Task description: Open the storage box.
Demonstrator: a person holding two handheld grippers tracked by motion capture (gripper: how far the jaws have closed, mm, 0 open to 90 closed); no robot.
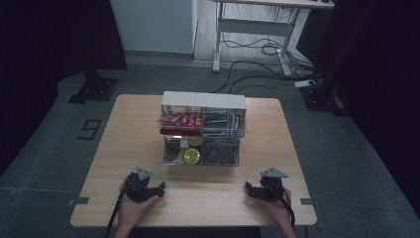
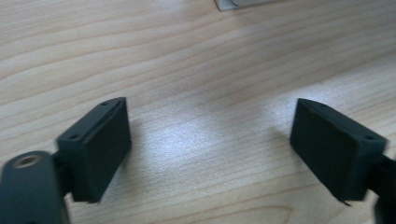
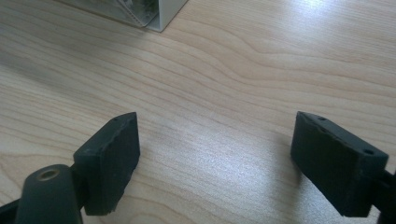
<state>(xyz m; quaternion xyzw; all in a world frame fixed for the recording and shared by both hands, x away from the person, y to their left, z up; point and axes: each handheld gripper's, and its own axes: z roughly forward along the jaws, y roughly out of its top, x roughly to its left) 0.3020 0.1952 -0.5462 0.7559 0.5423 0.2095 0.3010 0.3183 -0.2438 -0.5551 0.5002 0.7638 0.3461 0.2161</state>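
- Left hand-held gripper and right hand-held gripper: both rest at the table's near edge, jaws wide apart, nothing between them.
- Clear drawer unit: stands mid-table, well apart from both grippers; its drawers protrude, stocked with red packets and yellow discs.
- Judged step: the initial approach; it is best made level, jaws centred on a drawer front.

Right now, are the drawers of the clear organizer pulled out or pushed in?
Pulled out. In the high view both tiers of the clear organizer project forward from under its white top, the lower tier farther, and their contents lie uncovered from above.
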